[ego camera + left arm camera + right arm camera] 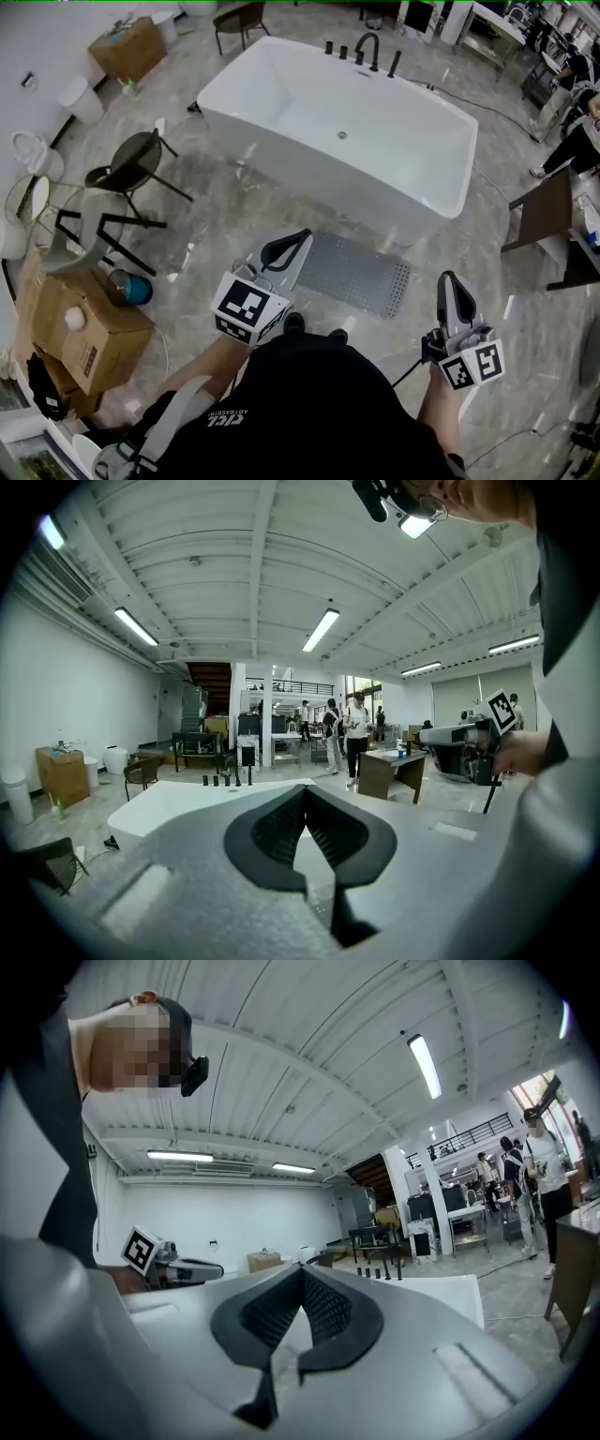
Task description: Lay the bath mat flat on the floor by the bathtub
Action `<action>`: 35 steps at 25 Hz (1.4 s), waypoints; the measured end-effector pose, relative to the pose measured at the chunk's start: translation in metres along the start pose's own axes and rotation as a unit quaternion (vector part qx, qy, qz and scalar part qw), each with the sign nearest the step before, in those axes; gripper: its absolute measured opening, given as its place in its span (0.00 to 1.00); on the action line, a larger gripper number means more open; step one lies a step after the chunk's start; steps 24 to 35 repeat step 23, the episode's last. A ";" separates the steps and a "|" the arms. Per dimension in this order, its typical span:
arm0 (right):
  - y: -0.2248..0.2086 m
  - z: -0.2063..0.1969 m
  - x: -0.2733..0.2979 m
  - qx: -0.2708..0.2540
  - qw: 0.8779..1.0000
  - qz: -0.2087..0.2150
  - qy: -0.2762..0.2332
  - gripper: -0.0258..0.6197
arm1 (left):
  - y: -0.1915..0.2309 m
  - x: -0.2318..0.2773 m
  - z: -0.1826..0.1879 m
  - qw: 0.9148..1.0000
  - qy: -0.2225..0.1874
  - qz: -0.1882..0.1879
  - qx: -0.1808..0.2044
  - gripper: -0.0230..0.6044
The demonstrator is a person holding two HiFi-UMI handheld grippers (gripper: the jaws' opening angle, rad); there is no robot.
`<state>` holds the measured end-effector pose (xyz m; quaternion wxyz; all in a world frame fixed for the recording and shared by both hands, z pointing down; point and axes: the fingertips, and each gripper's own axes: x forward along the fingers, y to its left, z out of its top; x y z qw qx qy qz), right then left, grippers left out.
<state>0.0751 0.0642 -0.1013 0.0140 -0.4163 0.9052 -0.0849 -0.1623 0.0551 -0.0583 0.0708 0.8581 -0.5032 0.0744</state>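
Observation:
The grey perforated bath mat (356, 274) lies flat on the marble floor, along the near side of the white bathtub (337, 131). Both grippers hang above the floor on my side of the mat and touch nothing. My left gripper (302, 236) is shut and empty, above the mat's left end. My right gripper (448, 277) is shut and empty too, to the right of the mat. The left gripper view has its closed jaws (306, 791) aimed level at the bathtub (178, 803). The right gripper view has closed jaws (302, 1271) before the tub (431, 1297).
Black taps (370, 47) stand on the tub's far rim. Two dark chairs (131, 169) and a cardboard box (80, 328) with a blue container (136, 289) stand at the left. A brown desk (544, 220) and people (572, 141) are at the right.

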 end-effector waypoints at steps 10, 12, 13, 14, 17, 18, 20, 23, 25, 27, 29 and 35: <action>-0.021 -0.012 -0.021 0.018 1.000 -0.019 -0.001 0.04 | -0.017 0.004 -0.012 1.000 0.018 -0.003 -0.009 0.05; -0.022 -0.015 -0.023 0.022 1.000 -0.017 0.000 0.04 | -0.023 0.006 -0.011 1.000 0.017 -0.007 -0.009 0.05; -0.023 -0.016 -0.023 0.024 1.000 -0.016 0.000 0.04 | -0.027 0.008 -0.009 1.000 0.016 -0.009 -0.006 0.05; -0.024 -0.016 -0.024 0.027 1.000 -0.015 -0.001 0.04 | -0.030 0.009 -0.006 1.000 0.015 -0.011 -0.002 0.05; -0.025 -0.016 -0.023 0.031 0.999 -0.009 -0.003 0.04 | -0.037 0.014 0.001 1.000 0.010 -0.015 0.005 0.05; -0.024 -0.016 -0.022 0.031 1.000 -0.006 -0.004 0.04 | -0.037 0.014 0.002 1.000 0.008 -0.016 0.002 0.05; -0.019 -0.015 -0.022 0.030 1.000 0.000 -0.005 0.04 | -0.039 0.013 0.006 1.000 0.002 -0.020 -0.011 0.05; -0.013 -0.014 -0.021 0.029 1.000 0.007 -0.006 0.04 | -0.041 0.011 0.015 0.999 -0.010 -0.025 -0.027 0.05; -0.013 -0.014 -0.021 0.029 1.000 0.007 -0.006 0.04 | -0.041 0.011 0.015 0.999 -0.010 -0.025 -0.027 0.05; -0.013 -0.014 -0.021 0.029 1.000 0.007 -0.006 0.04 | -0.041 0.011 0.015 0.999 -0.010 -0.025 -0.027 0.05; -0.013 -0.014 -0.021 0.029 1.000 0.007 -0.006 0.04 | -0.041 0.011 0.015 0.999 -0.010 -0.025 -0.027 0.05; -0.013 -0.014 -0.021 0.029 1.000 0.007 -0.006 0.04 | -0.041 0.011 0.015 0.999 -0.010 -0.025 -0.027 0.05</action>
